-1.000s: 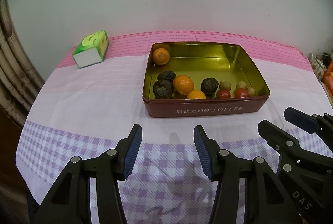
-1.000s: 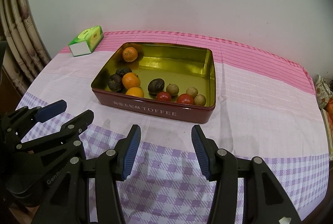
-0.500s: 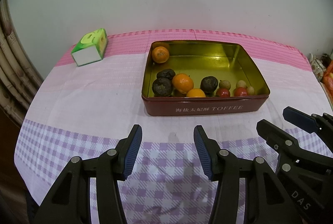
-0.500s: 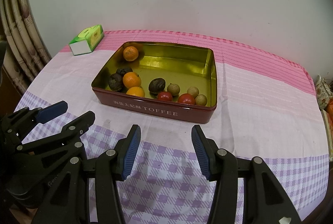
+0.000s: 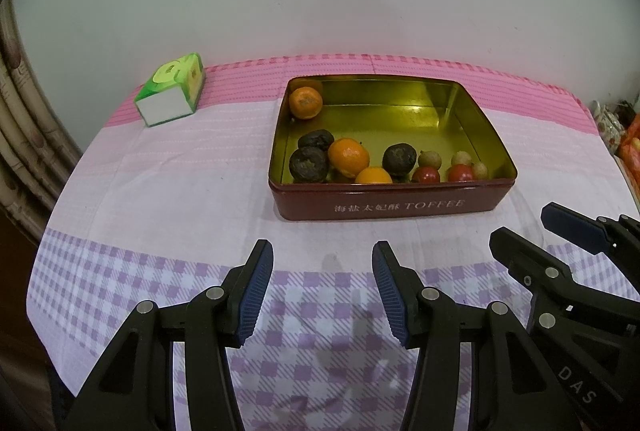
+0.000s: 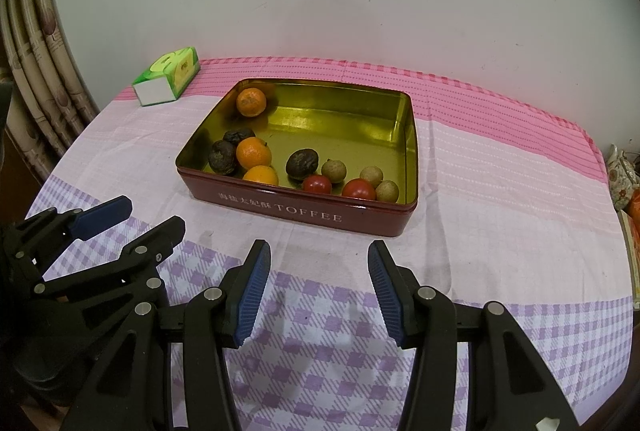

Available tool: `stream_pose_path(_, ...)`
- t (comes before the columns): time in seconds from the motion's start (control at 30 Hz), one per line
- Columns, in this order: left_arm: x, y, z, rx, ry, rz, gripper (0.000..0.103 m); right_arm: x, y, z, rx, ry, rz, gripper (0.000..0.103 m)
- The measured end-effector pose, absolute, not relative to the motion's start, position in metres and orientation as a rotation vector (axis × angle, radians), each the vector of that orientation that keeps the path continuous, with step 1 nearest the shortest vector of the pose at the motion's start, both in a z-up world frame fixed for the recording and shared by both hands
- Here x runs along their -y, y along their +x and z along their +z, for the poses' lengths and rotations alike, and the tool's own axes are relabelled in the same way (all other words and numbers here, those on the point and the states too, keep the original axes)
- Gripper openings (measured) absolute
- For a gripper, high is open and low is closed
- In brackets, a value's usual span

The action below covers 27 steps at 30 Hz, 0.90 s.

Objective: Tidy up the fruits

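Note:
A dark red TOFFEE tin (image 5: 400,207) (image 6: 304,217) with a gold inside stands on the table. It holds oranges (image 5: 306,103) (image 6: 253,152), dark wrinkled fruits (image 5: 309,164) (image 6: 302,164), red tomatoes (image 5: 426,175) (image 6: 359,189) and small beige fruits (image 5: 430,160) (image 6: 334,170). My left gripper (image 5: 322,271) is open and empty, above the cloth in front of the tin. My right gripper (image 6: 319,269) is open and empty, also in front of the tin. Each gripper shows in the other's view (image 5: 532,235) (image 6: 154,217).
A green tissue box (image 5: 172,95) (image 6: 168,75) lies at the back left of the table. The pink and purple checked cloth (image 5: 160,191) covers the table. A curtain (image 6: 32,79) hangs at the left. Cluttered items (image 5: 624,135) sit past the right edge.
Both grippers have drifted back very slightly from the tin. Nothing was grasped or released.

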<state>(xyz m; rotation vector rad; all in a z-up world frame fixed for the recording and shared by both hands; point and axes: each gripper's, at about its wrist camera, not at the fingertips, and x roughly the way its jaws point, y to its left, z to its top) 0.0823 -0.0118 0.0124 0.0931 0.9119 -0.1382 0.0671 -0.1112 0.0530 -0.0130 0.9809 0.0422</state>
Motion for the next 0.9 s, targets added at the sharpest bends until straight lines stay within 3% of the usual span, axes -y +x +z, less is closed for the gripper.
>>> stream_pose_path(0.9, 0.016, 0.0804, 0.011, -0.92, 0.095, -0.144, 0.053, 0.1127, 0.0668, 0.0512, -0.985, -0.009, 0.04, 0.048)
